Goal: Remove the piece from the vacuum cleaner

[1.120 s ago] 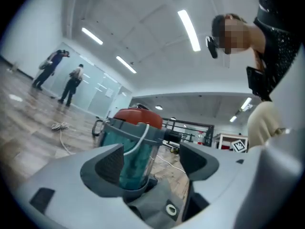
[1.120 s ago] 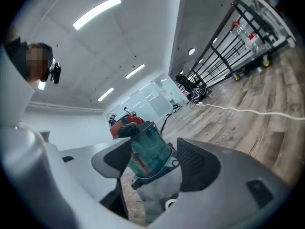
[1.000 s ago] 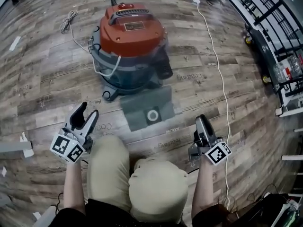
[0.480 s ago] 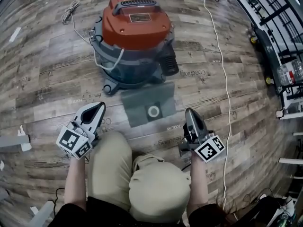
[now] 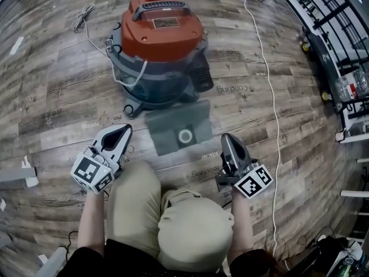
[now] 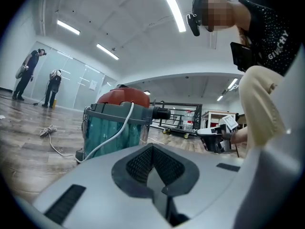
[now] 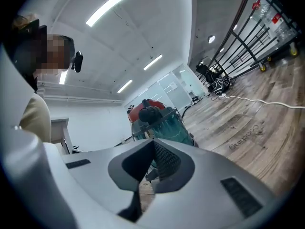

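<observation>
The vacuum cleaner (image 5: 157,51) stands on the wood floor, with a red lid and a teal-grey drum. In front of it a flat grey dust bag (image 5: 173,120) with a white ring (image 5: 185,135) lies on the floor. My left gripper (image 5: 123,131) hovers left of the bag, shut and empty. To the bag's right is my right gripper (image 5: 226,138), also shut and empty. The left gripper view shows the shut left gripper (image 6: 152,150) facing the vacuum cleaner (image 6: 116,125). The right gripper (image 7: 153,145) faces the vacuum cleaner (image 7: 159,120) from the other side.
A white cable (image 5: 270,91) runs across the floor at the right. A coiled cord (image 5: 82,22) lies at the left of the vacuum. A black rack (image 5: 340,56) with bottles stands at the right. My knees (image 5: 135,206) fill the lower middle. Two people (image 6: 35,78) stand far off.
Both grippers' jaws have closed since the earliest frame, with nothing between them. Both grippers have moved inward, closer to the dust bag.
</observation>
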`<state>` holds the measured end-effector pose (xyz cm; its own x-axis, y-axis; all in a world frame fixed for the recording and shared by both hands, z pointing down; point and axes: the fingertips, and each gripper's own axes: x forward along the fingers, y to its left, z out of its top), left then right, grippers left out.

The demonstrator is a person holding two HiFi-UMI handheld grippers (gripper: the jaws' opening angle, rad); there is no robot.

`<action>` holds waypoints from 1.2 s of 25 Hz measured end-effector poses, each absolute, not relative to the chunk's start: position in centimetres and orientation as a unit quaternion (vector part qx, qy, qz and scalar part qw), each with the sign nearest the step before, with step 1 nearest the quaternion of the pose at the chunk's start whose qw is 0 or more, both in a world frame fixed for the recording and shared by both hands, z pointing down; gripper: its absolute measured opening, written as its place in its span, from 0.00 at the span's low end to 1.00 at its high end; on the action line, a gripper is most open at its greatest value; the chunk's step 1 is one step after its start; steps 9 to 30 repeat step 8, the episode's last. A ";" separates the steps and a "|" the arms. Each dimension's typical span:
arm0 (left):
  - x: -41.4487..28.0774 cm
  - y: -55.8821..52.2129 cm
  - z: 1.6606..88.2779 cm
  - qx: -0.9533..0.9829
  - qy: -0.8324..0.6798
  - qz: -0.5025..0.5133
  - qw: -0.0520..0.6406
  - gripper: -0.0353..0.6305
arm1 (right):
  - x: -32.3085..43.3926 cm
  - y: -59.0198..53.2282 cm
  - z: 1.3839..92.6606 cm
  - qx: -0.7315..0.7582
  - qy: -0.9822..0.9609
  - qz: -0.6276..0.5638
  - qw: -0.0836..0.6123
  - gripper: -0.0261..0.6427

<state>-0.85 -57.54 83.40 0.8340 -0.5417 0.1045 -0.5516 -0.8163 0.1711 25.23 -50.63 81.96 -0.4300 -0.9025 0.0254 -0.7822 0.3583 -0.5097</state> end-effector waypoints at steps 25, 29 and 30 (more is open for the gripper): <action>-0.4 -57.5 83.8 0.953 -0.287 0.040 0.088 0.06 | 24.5 -50.3 82.0 -0.512 0.825 -0.216 0.101 0.06; -0.4 -57.5 83.8 0.953 -0.287 0.040 0.088 0.06 | 24.5 -50.3 82.0 -0.512 0.825 -0.216 0.101 0.06; -0.4 -57.5 83.8 0.953 -0.287 0.040 0.088 0.06 | 24.5 -50.3 82.0 -0.512 0.825 -0.216 0.101 0.06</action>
